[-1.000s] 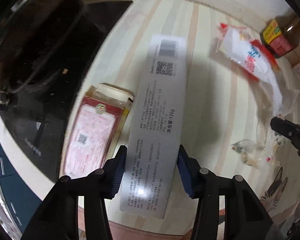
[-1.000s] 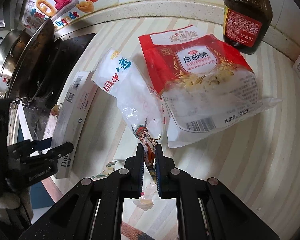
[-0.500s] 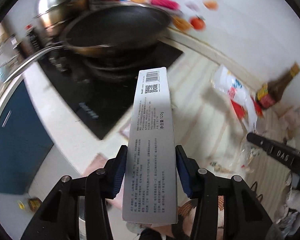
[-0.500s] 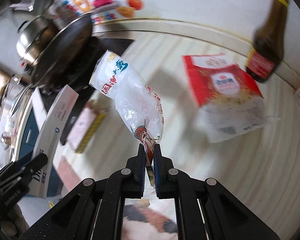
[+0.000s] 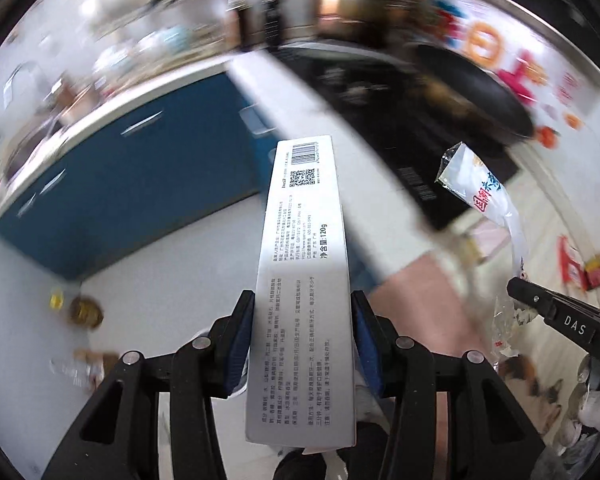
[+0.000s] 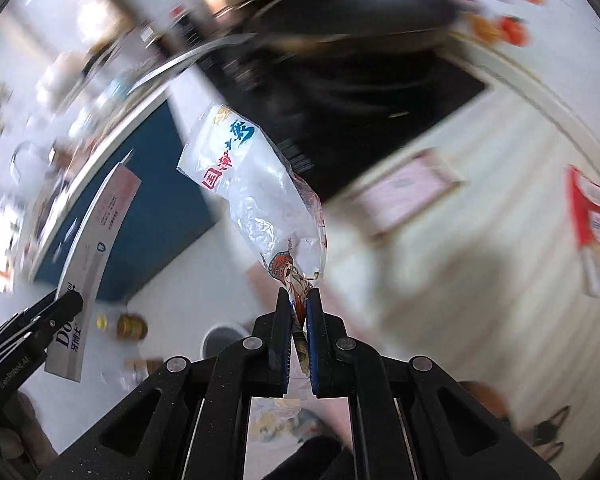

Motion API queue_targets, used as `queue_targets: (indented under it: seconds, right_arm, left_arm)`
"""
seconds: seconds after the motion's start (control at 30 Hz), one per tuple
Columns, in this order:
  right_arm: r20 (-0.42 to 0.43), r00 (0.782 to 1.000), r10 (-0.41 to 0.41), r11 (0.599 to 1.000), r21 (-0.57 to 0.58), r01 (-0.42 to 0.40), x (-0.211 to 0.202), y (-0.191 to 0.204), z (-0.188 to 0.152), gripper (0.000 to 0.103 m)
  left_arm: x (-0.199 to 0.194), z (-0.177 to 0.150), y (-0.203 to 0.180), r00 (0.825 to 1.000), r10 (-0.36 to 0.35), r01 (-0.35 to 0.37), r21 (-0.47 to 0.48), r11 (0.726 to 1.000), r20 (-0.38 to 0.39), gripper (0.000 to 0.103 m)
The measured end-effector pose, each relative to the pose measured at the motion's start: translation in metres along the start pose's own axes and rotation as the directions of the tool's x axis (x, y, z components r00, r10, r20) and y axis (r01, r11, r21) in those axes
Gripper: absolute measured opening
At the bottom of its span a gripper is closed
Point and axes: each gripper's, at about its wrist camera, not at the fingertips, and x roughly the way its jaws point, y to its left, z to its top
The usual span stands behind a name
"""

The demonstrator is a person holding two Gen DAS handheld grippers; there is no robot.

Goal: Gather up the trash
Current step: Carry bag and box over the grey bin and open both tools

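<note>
Your left gripper (image 5: 302, 322) was clamped on the long white box (image 5: 305, 264), both blue pads pressed against its long sides approx. midway down. The box stuck out fwd along the fingers, barcode and QR end farthest from you, printed back face toward the cam. It hung in the air w/ the pale floor (image 5: 148, 304) and the blue cabinet fronts (image 5: 112, 184) behind it, not touching the counter.

Your right gripper (image 6: 298, 316) was pinching the bottom end of the clear plastic bag (image 6: 256, 196), jaws nearly closed w/ just the crumpled film between them. The bag stood up and leaned left from the pinch, red and blue characters near its top end. It was held clear of the striped countertop (image 6: 480, 240).

On that countertop lay a pink flat packet (image 6: 408, 188) just beside the black cooktop (image 6: 372, 108), and a red-and-white pouch (image 6: 594, 224) well apart toward the right edge. A dark pan (image 6: 360, 12) sat on the cooktop (bkgd heavily blurred, so finer detail can't be read).

In the right wrist view the box showed at lower left in your left gripper's fingers, blue lettering on its side.
</note>
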Motion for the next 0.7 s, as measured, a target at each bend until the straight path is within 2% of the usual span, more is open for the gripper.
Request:
queue_targets:
  seconds: [0.1, 0.23, 0.37, 0.47, 0.57, 0.7]
  right_arm:
    - [-0.046, 0.999, 0.014, 0.998, -0.068, -0.017, 0.026, 0.054, -0.014, 0.007]
    - [-0.134, 0.991, 0.02, 0.989, -0.141, -0.039, 0.078, 0.121, -0.047, 0.006]
    - [-0.237, 0.971, 0.007, 0.978, -0.2, -0.055, 0.149, 0.167, -0.094, 0.006]
    - [-0.331, 0.944, -0.022, 0.968, -0.244, -0.062, 0.221, 0.194, -0.139, 0.006]
    - [-0.407, 0.913, -0.042, 0.962, -0.262, -0.072, 0.297, 0.203, -0.178, 0.006]
    - [-0.513, 0.853, -0.093, 0.957, -0.283, -0.066, 0.429, 0.204, -0.238, 0.006]
  left_arm:
    - [0.008, -0.026, 0.062, 0.999, 0.027, -0.03, -0.092, 0.995, -0.035, 0.043]
    - [0.03, -0.06, 0.124, 0.995, 0.044, -0.06, -0.168, 0.984, -0.094, 0.043]
    - [0.09, -0.109, 0.188, 0.978, 0.035, -0.091, -0.267, 0.959, -0.206, 0.043]
    - [0.149, -0.15, 0.233, 0.956, -0.006, -0.104, -0.356, 0.929, -0.294, 0.043]
    - [0.226, -0.192, 0.268, 0.927, -0.057, -0.111, -0.418, 0.902, -0.37, 0.043]
    - [0.338, -0.247, 0.296, 0.888, -0.117, -0.12, -0.471, 0.874, -0.444, 0.043]
